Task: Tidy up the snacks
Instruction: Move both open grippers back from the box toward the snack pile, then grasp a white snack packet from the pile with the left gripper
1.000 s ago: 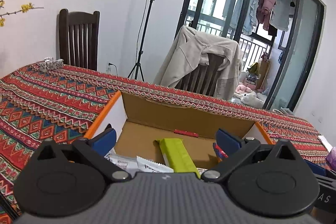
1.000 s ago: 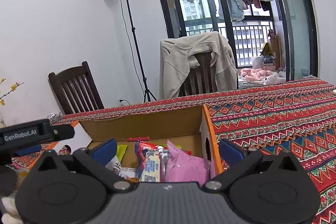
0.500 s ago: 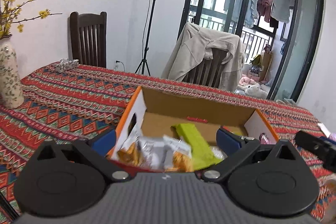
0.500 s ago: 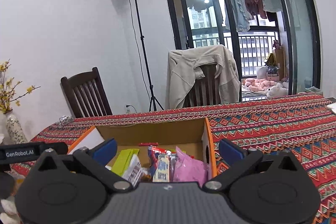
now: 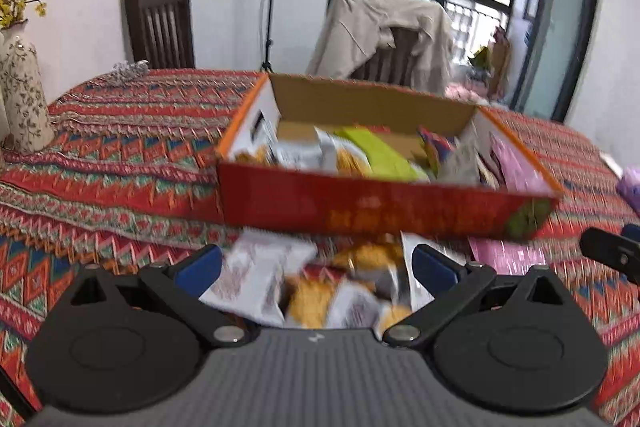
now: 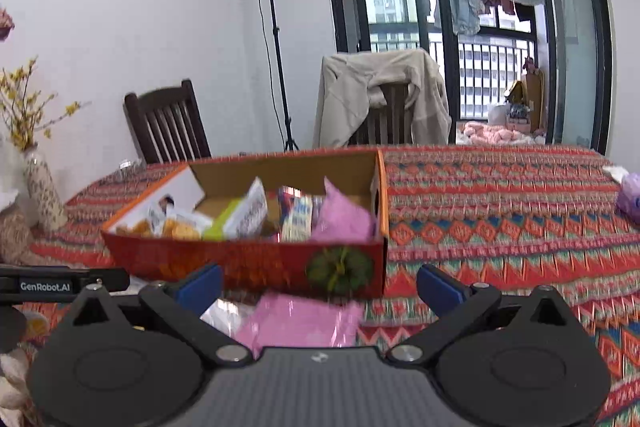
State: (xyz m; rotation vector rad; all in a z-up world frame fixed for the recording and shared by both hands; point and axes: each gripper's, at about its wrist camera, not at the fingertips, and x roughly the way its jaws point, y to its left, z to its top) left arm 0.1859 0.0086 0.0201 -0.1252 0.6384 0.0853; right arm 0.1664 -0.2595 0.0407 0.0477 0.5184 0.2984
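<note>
Right wrist: red box [image 6: 256,267] holds snack packets [image 6: 340,219].

Table under my grippers is wearing a red woven cloth with zigzag and diamond bands [image 6: 500,227]. Sitting on it: open red-and-orange cardboard box [image 6: 256,263], mid-table. Loose white-and-yellow snack packets [image 5: 320,291] are lying just in front of the box, a flat pink foil packet [image 6: 300,323] beside them. Tall floral ceramic vase [image 5: 24,107] is standing at the far left edge. Lilac bag [image 6: 629,193] is sitting at the right edge, well apart.
</note>
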